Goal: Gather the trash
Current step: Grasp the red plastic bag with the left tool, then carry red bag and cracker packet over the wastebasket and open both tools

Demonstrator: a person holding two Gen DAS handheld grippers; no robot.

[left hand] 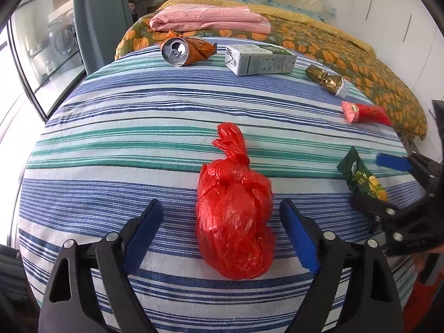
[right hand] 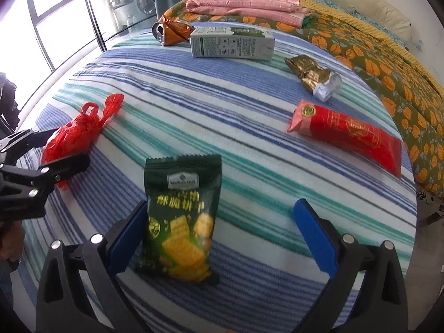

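A knotted red plastic bag [left hand: 236,216] lies on the striped cloth. My left gripper [left hand: 222,208] is open around the bag, with a gap between it and each blue pad. A green snack packet [right hand: 180,222] lies between the fingers of my open right gripper [right hand: 222,206], close against the left pad and far from the right one. Farther back lie a crushed can [left hand: 180,50], a grey-green carton [left hand: 260,59], a gold wrapper [left hand: 327,79] and a red packet [left hand: 363,112]. The left gripper [right hand: 59,149] also shows at the right wrist view's left edge.
The striped cloth [left hand: 138,111] covers a rounded surface that drops off at the sides. Behind it is a bed with an orange floral cover [left hand: 333,47] and a folded pink cloth [left hand: 211,16]. A glass partition [left hand: 41,41] stands at the left.
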